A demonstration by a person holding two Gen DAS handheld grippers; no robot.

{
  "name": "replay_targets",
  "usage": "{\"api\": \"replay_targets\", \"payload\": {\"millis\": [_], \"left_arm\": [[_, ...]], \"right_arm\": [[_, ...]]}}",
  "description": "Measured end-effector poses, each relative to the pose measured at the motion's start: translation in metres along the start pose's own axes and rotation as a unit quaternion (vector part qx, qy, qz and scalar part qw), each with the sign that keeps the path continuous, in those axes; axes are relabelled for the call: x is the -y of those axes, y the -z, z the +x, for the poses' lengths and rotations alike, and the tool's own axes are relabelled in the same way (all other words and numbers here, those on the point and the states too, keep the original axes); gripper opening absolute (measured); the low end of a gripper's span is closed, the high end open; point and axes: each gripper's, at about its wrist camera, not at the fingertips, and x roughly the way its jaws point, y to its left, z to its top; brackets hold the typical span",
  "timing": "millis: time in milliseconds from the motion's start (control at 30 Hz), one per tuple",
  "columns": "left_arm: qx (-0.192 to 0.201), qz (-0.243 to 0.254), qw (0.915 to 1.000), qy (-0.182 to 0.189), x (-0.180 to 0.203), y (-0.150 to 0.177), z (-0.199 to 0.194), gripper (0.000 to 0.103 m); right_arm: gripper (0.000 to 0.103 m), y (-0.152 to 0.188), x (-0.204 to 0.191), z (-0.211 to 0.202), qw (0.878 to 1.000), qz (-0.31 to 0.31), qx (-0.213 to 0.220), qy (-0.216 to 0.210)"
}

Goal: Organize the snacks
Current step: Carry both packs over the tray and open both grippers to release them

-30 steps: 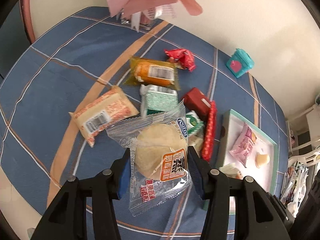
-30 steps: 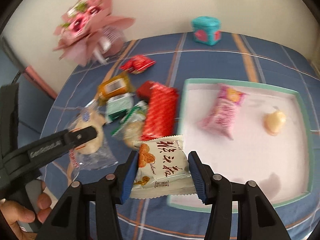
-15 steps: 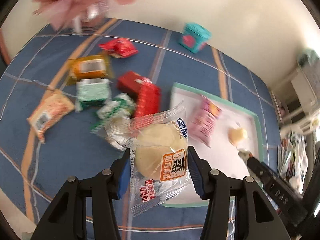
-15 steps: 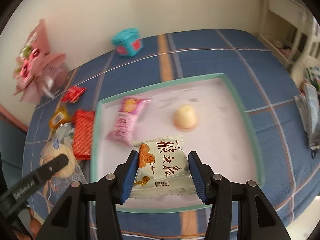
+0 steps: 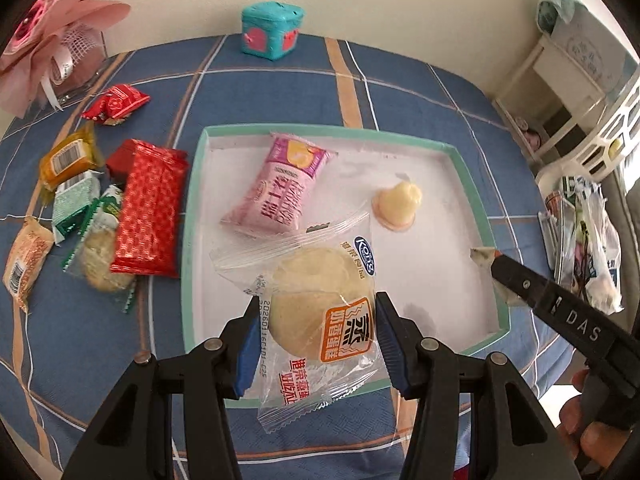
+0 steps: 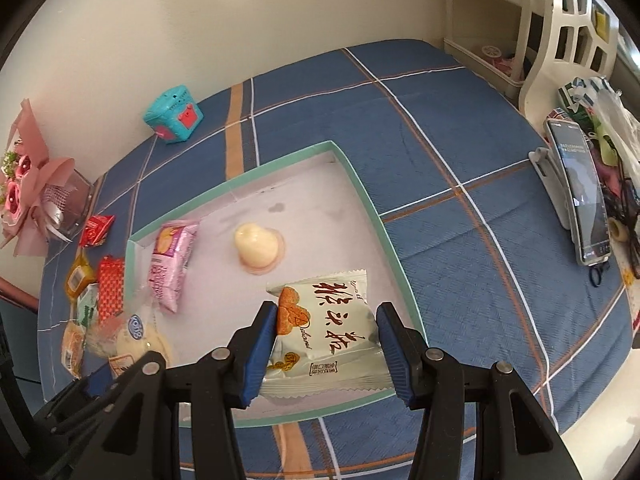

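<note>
My left gripper [image 5: 316,312] is shut on a clear-wrapped steamed cake [image 5: 320,300] and holds it over the near left part of the white tray with a teal rim [image 5: 192,208]. My right gripper [image 6: 326,328] is shut on a white snack packet with an orange print [image 6: 324,336] over the tray's near right part [image 6: 396,248]. In the tray lie a pink packet [image 5: 280,188] and a pale jelly cup [image 5: 398,206]. Loose snacks lie left of the tray: a red packet [image 5: 148,208], a green one [image 5: 74,200], an orange one [image 5: 68,156].
A teal toy box [image 5: 272,32] stands at the table's far edge. A pink bouquet [image 5: 44,40] is at the far left. A phone on a stand [image 6: 580,196] and bags [image 5: 588,236] are at the right, past the blue checked cloth.
Both grippers have swung right from the snack pile to above the tray, each still holding its packet. The tray now fills the middle of both views.
</note>
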Motion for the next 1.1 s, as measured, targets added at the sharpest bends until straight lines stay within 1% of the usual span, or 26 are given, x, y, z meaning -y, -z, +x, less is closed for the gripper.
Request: {"api": "replay_targets", "payload": {"millis": [100, 333, 533, 667, 800, 867, 933, 1100], "left_arm": [[-0.011, 0.0, 0.9999, -0.006, -0.002, 0.001, 0.006, 0.054], [-0.034, -0.015, 0.9991, -0.019, -0.014, 0.004, 0.022, 0.054], [-0.047, -0.023, 0.9983, -0.027, -0.02, 0.008, 0.031, 0.055], [-0.045, -0.023, 0.9983, -0.029, -0.021, 0.007, 0.031, 0.062], [-0.042, -0.017, 0.9984, -0.034, -0.022, 0.007, 0.027, 0.064], [-0.036, -0.011, 0.9986, -0.036, -0.022, 0.006, 0.02, 0.065], [-0.028, -0.009, 0.9989, -0.037, -0.022, 0.005, 0.016, 0.07], [-0.016, -0.014, 0.9987, -0.046, -0.031, 0.002, 0.004, 0.071]], "right_arm": [[0.054, 0.003, -0.004, 0.008, 1.0, -0.004, -0.009, 0.005], [0.054, 0.009, -0.011, 0.027, 0.999, -0.015, -0.031, 0.009], [0.054, 0.014, -0.016, 0.038, 0.998, -0.023, -0.05, 0.016], [0.055, 0.019, -0.019, 0.046, 0.997, -0.031, -0.065, 0.021], [0.055, 0.021, -0.021, 0.046, 0.997, -0.035, -0.067, 0.022], [0.057, 0.02, -0.024, 0.043, 0.997, -0.039, -0.064, 0.021], [0.068, 0.02, -0.028, 0.039, 0.997, -0.045, -0.056, 0.022], [0.074, 0.019, -0.043, 0.038, 0.997, -0.061, -0.05, 0.021]]}}
